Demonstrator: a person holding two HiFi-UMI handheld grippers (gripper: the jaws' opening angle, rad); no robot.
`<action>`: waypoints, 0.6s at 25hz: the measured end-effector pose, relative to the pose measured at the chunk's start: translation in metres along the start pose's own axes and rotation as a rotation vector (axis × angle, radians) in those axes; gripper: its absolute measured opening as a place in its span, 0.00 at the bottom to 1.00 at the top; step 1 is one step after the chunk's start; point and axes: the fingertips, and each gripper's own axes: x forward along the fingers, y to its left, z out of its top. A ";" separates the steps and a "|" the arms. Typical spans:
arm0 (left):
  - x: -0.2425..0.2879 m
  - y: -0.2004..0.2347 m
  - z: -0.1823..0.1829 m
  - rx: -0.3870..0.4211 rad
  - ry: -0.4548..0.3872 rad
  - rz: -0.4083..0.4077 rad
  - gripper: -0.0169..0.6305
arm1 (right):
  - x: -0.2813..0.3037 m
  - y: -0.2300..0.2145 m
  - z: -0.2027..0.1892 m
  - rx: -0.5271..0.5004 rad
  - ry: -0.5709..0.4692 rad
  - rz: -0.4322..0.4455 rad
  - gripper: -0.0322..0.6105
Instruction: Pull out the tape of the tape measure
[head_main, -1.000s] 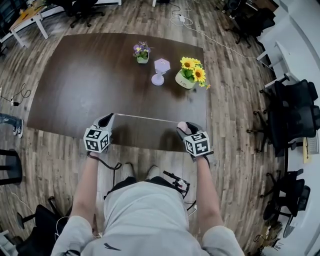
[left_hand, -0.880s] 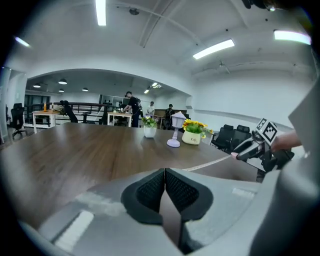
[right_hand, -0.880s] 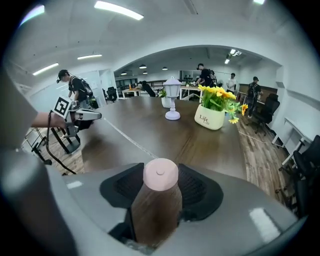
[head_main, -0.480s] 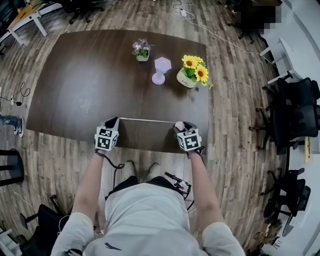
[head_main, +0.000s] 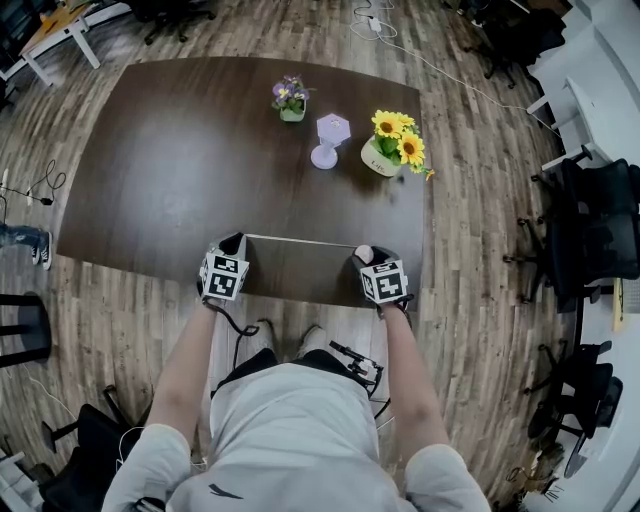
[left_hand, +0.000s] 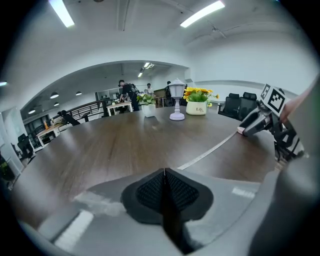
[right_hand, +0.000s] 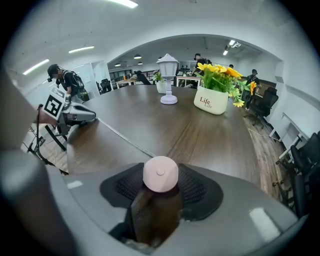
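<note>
Table (head_main: 150, 150): tape (head_main: 300, 241) stretches, left tool (head_main: 233, 242) to tape measure (head_main: 364, 254).

Bright ceiling strips (left_hand: 202, 13) light evenly; fisheye edges warp, darken.

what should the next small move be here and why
Probably ease the left hand-held gripper a little further left, away from the right hand-held gripper. Its jaws are shut on the end of the tape, the right one clamps the pink case, and the tape runs straight between them over the table, so widening the gap should draw more out.
</note>
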 end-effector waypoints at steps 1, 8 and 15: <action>0.000 -0.001 -0.001 0.000 0.005 -0.001 0.05 | 0.000 0.000 -0.001 0.000 0.004 0.001 0.39; -0.005 -0.004 -0.001 -0.016 0.017 -0.029 0.23 | -0.005 -0.001 0.003 0.022 0.000 0.022 0.49; -0.053 0.008 0.027 -0.077 -0.141 0.008 0.25 | -0.062 0.006 0.042 0.012 -0.228 -0.017 0.52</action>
